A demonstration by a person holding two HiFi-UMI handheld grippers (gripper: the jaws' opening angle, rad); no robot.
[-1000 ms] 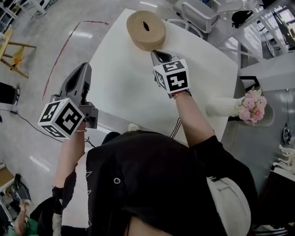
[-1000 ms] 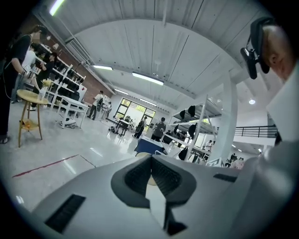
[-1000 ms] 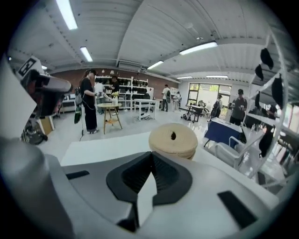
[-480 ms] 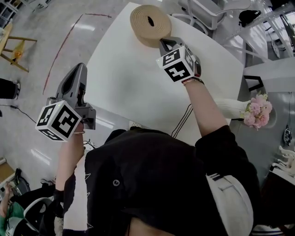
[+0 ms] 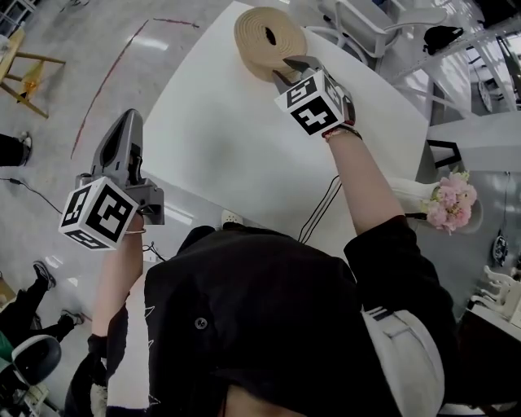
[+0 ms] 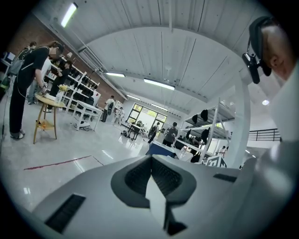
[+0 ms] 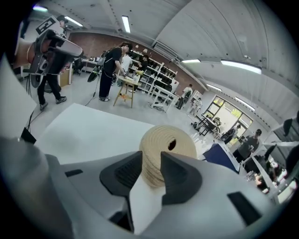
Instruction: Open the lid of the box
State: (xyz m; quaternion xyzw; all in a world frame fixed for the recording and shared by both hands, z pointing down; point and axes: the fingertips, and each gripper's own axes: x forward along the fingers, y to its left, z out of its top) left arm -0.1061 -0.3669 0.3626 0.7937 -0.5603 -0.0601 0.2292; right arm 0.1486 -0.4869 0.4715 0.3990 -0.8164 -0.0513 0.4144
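Note:
A round beige woven box (image 5: pixel 264 32) with a dark hole in its lid stands at the far end of the white table (image 5: pixel 220 138). My right gripper (image 5: pixel 285 70) is at the box's near side. Its jaws have just been opening and now stand apart. In the right gripper view the box (image 7: pixel 168 142) shows through the gap of the right gripper (image 7: pixel 150 156), and the pads do not press on it. My left gripper (image 5: pixel 126 120) hangs off the table's left edge over the floor. In its own view the left gripper (image 6: pixel 151 158) is shut with nothing in it.
A pink flower bunch (image 5: pixel 446 204) in a white holder sits beyond the table's right edge. A white chair (image 5: pixel 358 24) stands behind the box. A dark cable (image 5: pixel 321 212) hangs off the table's near edge. A wooden stool (image 5: pixel 24 77) and people stand on the floor at left.
My right gripper has moved up to the box's near side, rolled, and its jaws have parted. My left gripper has drifted a little left and down over the floor.

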